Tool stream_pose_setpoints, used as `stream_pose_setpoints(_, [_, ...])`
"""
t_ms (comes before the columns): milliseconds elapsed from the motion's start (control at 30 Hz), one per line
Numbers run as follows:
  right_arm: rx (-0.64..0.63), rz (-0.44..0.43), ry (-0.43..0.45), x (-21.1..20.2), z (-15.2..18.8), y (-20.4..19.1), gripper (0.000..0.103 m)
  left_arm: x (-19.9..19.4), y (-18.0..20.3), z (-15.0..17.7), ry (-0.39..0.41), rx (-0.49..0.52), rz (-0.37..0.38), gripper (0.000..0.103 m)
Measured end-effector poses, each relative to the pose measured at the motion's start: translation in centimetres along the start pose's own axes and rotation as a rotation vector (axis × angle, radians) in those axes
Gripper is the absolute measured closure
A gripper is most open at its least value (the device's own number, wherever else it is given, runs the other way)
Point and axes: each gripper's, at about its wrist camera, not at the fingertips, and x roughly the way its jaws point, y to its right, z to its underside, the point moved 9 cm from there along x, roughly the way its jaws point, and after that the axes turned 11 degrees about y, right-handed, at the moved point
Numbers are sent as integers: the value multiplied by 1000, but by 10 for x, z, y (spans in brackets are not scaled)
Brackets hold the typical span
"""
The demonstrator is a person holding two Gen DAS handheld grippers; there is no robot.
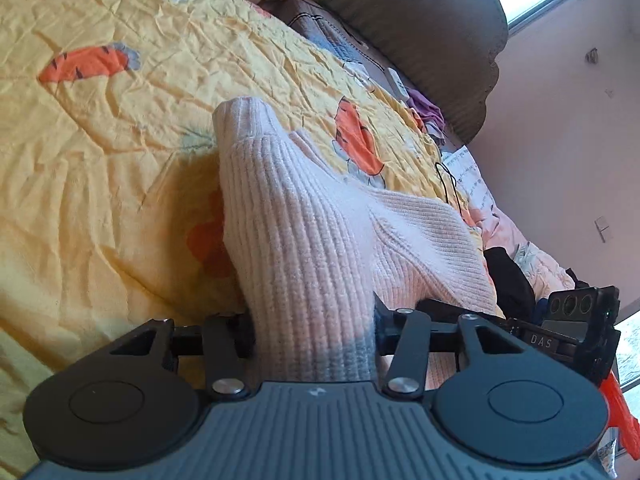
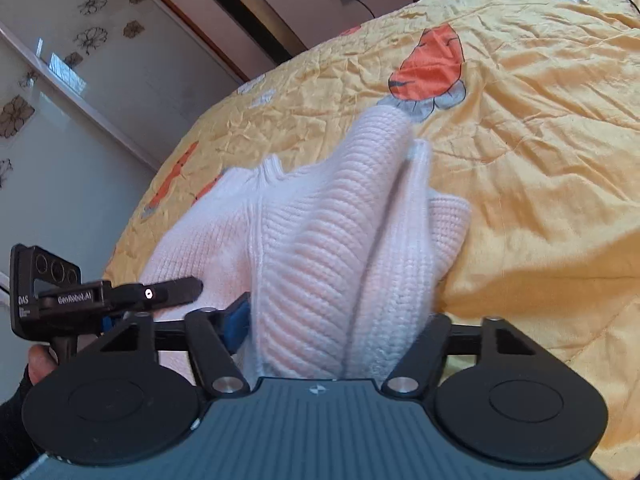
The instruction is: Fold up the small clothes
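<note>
A pale pink ribbed knit sweater (image 1: 304,216) is seen bunched up in the middle of both views, lifted in thick folds above a yellow bedspread (image 1: 100,160) printed with orange carrots. In the left wrist view, a gathered band of the knit runs from the lower middle of the frame upward to a rounded cuff-like end near the centre, and the left gripper (image 1: 314,336) is clamped on that band, its black jaws pressed against the fabric from both sides at the bottom of the frame. At the lower right of this view the other tool is visible, partly hidden behind the cloth. A brown cushioned headboard (image 1: 420,20) fills the upper right, with a window at the top right corner. In the right wrist view the sweater (image 2: 320,240) fills the centre, with the ribbed folds rising toward the upper middle and a flat part spreading to the left. The right gripper (image 2: 340,340) is closed on a thick fold of the knit at the bottom centre, the fabric filling the gap between the jaws. At the left edge, the left gripper's body is seen alongside the cloth, held by a hand (image 2: 38,364) in a dark fingerless glove. A glossy wardrobe door (image 2: 60,100) with flower prints occupies the upper left.
</note>
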Motion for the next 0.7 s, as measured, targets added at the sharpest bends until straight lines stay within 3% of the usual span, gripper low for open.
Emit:
stream_pose_setpoints(167, [-50,-43,39,5,-17,-35,46,-22,-2,-50,77,79,-30,55])
stream_pose_setpoints(267, [6,-92,36,31,-33,-50,46,-20,-29,-79,70,117,-102,54])
stream_pose_setpoints(333, [19,-91,28,59,-39,-51,46,-6,-57,-84,34,98,-198,51])
stream_pose_setpoints(400, [56,-64,-5,91,-37,-44,46,1,-71,-80,24,90,-226,40])
stream_pose_setpoints(500, [106,-13,-5,108,-32,-37,30,-9,-73,-75,69,120,-234,30])
stream_pose_setpoints(567, [116,5,-12,104,-27,-36,12,-17,-74,-72,84,143,-251,28])
stream_pose_setpoints(700, [85,34,-2,78,-17,-34,9,-40,-70,-66,88,142,-266,28])
